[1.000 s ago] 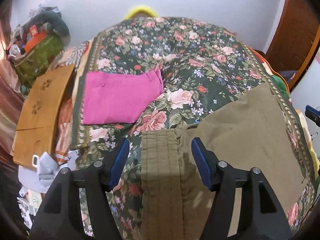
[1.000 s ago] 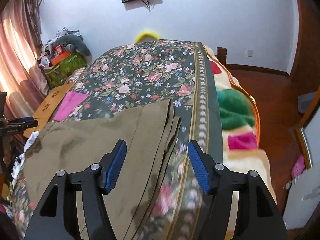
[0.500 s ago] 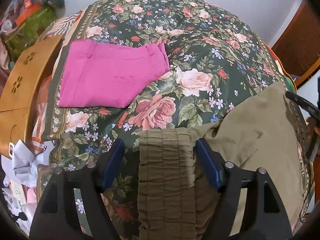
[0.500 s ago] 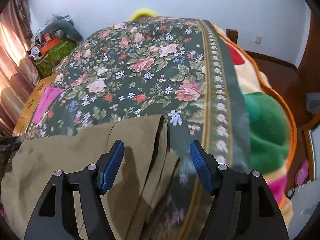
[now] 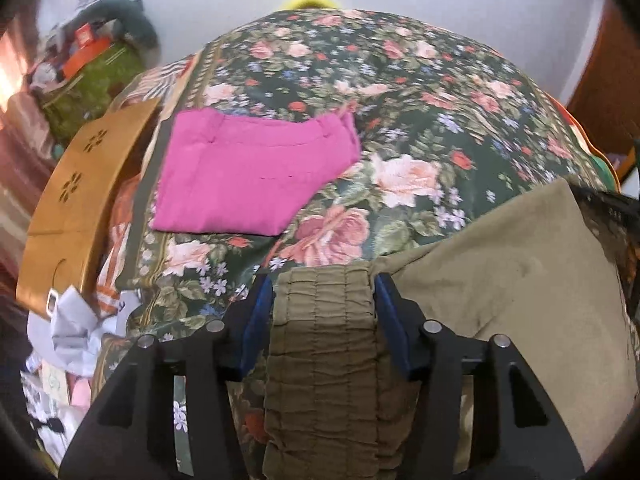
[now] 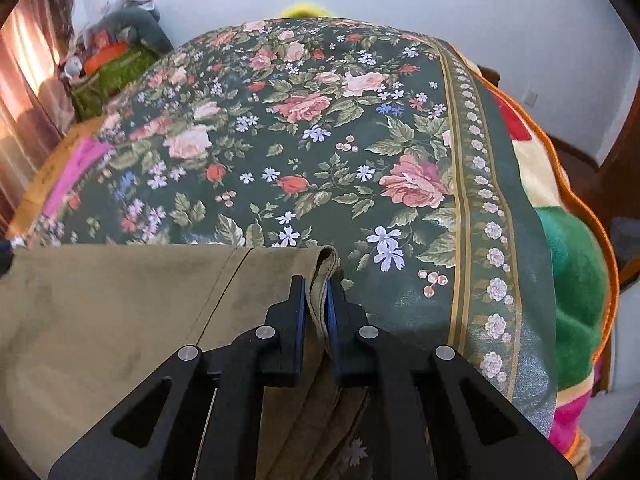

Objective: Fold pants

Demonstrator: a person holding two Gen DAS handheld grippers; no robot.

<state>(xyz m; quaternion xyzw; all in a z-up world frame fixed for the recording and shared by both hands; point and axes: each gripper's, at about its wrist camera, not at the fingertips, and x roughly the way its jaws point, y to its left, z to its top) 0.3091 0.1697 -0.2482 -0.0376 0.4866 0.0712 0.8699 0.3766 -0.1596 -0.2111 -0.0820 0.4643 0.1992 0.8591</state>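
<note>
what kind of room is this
Most likely a home bedroom: a bed under a floral bedspread, a fleece blanket at its edge, folded pink pants lying near olive pants.

Since a second ago the right gripper (image 6: 317,306) has clamped its jaws onto the olive pants' (image 6: 120,300) hem edge; the left gripper (image 5: 324,312) has narrowed against the gathered waistband (image 5: 324,344).

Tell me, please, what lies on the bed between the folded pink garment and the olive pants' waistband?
Only bare floral bedspread separates the pink garment from the waistband, as the left wrist view shows.
</note>
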